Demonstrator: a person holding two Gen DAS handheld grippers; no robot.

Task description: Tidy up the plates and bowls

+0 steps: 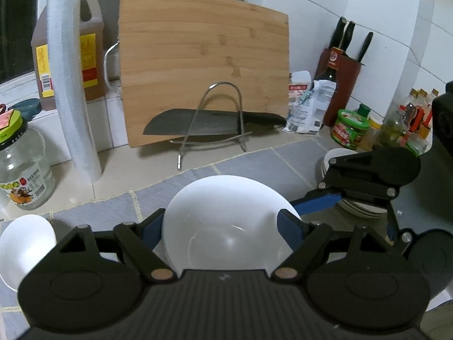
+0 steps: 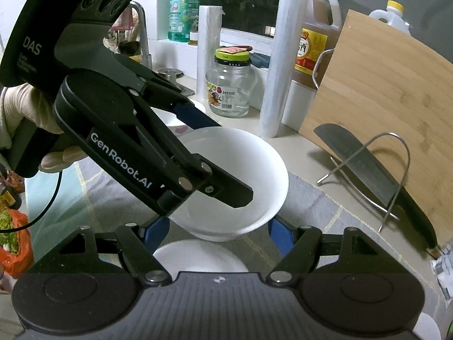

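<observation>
Clearly the left gripper is clamped on the large white bowl, one finger inside the rim, one outside, carrying it above the grey mat. Further right, the right gripper grips the same bowl's near rim. A twist between hands could pry the bowl loose onto the stacked plates beneath. Rightward, the knife on its wire rack crowds the mat's edge; open room lies mid-mat.
</observation>
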